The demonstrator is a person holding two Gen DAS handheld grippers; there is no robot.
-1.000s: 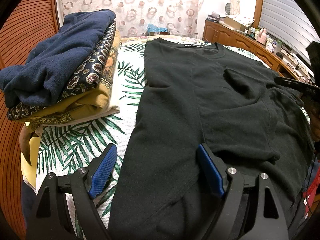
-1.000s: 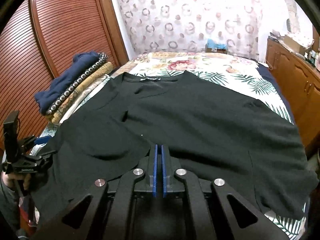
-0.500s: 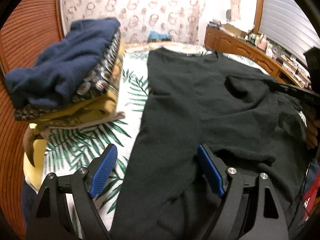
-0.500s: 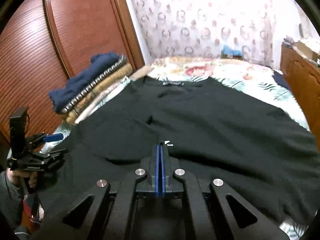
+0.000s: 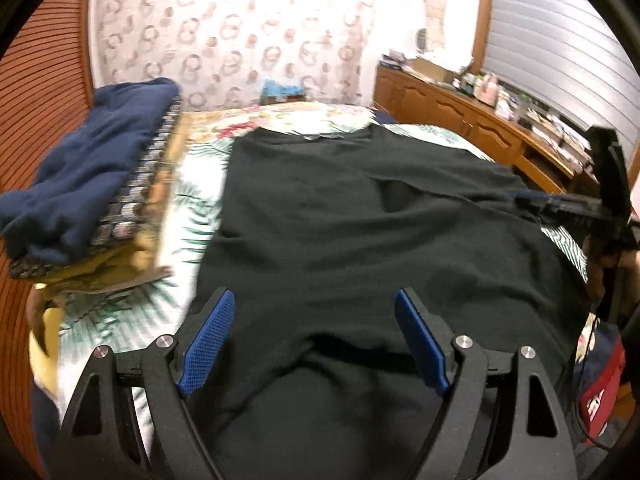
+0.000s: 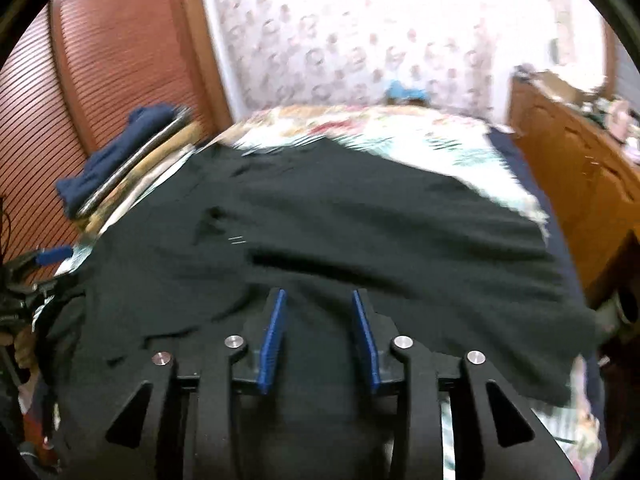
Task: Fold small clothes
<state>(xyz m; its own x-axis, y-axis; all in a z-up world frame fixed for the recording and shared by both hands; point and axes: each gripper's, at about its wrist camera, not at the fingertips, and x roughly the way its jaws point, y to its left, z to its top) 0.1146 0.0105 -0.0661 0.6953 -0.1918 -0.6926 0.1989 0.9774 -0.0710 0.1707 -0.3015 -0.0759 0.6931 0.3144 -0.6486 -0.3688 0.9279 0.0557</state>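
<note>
1. Leaf-printed bedding (image 5: 188, 216) covers a bed that fills the left wrist view, with a ring-patterned curtain (image 5: 248, 36) at twelve o'clock and a slatted wooden wardrobe door (image 5: 36, 120) at nine o'clock.
2. Spread flat over the bedding, a black T-shirt (image 5: 360, 240) takes up the centre, its neckline toward twelve o'clock and its hem running under the camera at six o'clock.
3. At nine to ten o'clock a stack of folded clothes (image 5: 92, 184) rests on the bed, a navy piece on top, just beside the shirt's edge.
4. The left gripper (image 5: 316, 332) sits at six o'clock with its blue pads spread wide; shirt fabric lies below the gap, and nothing is pinched.
5. At three o'clock the right gripper (image 5: 532, 202) reaches over the shirt's far edge, and a wooden sideboard (image 5: 460, 120) stands at two o'clock.
6. Blur softens the right wrist view, where the same bedding (image 6: 360, 128) shows at twelve o'clock beyond the black T-shirt (image 6: 360, 220), which spans the middle.
7. The right gripper (image 6: 318, 312) at six o'clock has its jaws opening; the blue pads stand partly apart above dark cloth, and neither pad presses it.
8. The stack of folded clothes (image 6: 120, 164) lies at ten o'clock against the wardrobe door (image 6: 100, 72).
9. At nine o'clock the left gripper (image 6: 50, 256) shows one blue pad near the shirt's edge.
</note>
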